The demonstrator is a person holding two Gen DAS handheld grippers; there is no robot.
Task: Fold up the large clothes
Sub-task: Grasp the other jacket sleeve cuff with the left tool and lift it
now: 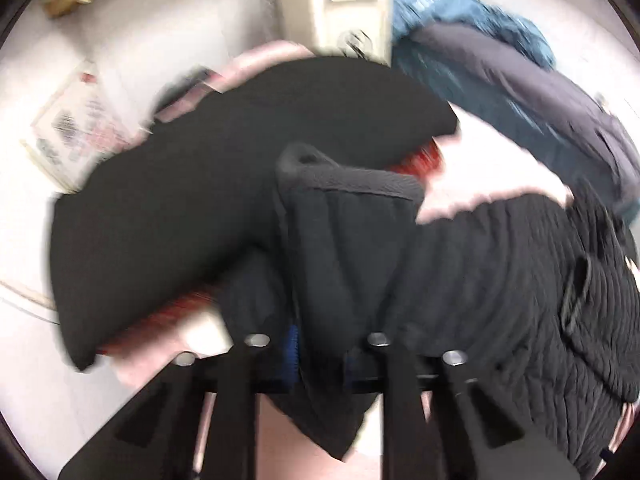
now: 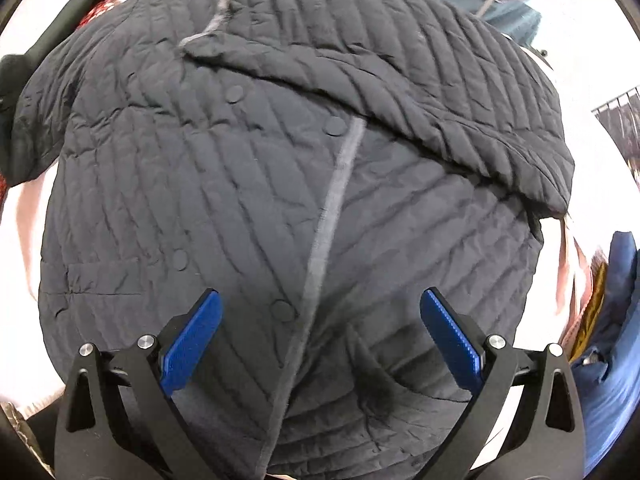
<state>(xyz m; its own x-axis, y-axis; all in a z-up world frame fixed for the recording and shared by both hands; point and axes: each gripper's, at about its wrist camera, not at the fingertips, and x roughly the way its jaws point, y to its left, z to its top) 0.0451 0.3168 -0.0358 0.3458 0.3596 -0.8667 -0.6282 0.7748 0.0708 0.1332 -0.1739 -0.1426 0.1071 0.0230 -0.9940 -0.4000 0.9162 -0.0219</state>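
- quilted dark jacket (image 2: pixel 248 184) lies spread below our right gripper (image 2: pixel 320 332), jaws wide apart, empty.
- our left gripper (image 1: pixel 320 348) pinches its ribbed cuff (image 1: pixel 352 200); next, we judge, carry the sleeve across.

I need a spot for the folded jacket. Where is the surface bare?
Bare white strip left of the quilted jacket; another between the black garment and the papers. Crowded far side: blue and grey clothes, cream appliance.

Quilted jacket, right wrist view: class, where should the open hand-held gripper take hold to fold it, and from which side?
Probably the right hem edge of the quilted jacket, approached from the right: it lies flat, so only an edge offers a thin layer the right hand-held gripper can pinch.
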